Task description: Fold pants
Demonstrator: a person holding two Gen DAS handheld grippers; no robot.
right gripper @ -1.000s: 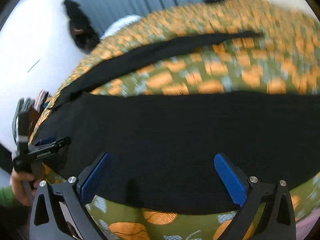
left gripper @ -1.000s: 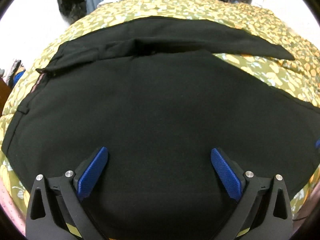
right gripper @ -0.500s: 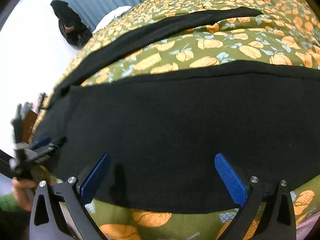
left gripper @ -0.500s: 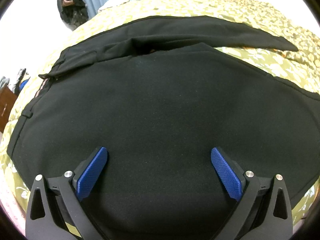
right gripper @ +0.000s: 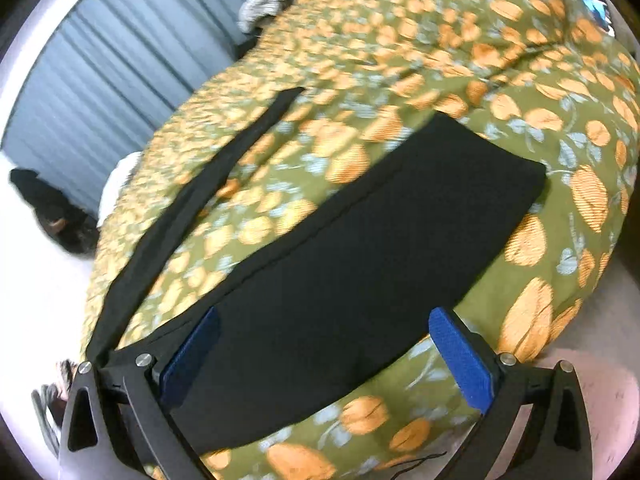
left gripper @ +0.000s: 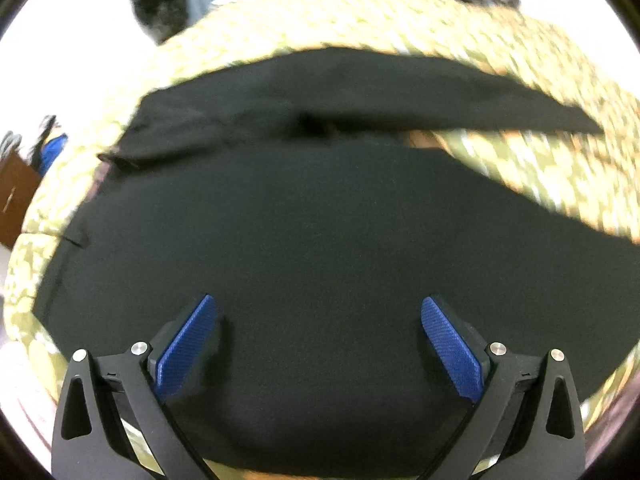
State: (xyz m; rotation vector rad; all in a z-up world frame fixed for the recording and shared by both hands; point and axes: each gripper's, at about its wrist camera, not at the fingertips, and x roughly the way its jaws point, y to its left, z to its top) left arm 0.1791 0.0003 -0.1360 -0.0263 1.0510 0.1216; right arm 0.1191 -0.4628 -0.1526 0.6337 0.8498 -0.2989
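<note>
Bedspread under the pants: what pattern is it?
Olive green bedspread with orange fruit shapes and pale blue-grey leaves; sharpest in the right wrist view.

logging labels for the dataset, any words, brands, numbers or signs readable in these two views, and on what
None can be read.
black pants: plain fabric, no tag or print visible.
bedspread: orange fruit and leaf pattern only, no lettering.
left tongs and right tongs: blue pads and black frames, no marking visible.
small dark object with blue on it at the far edge of the bed: too small and blurred to read.

Black frames, silver screws, 2 textured blue fingers (left gripper: 188, 344) each.
</note>
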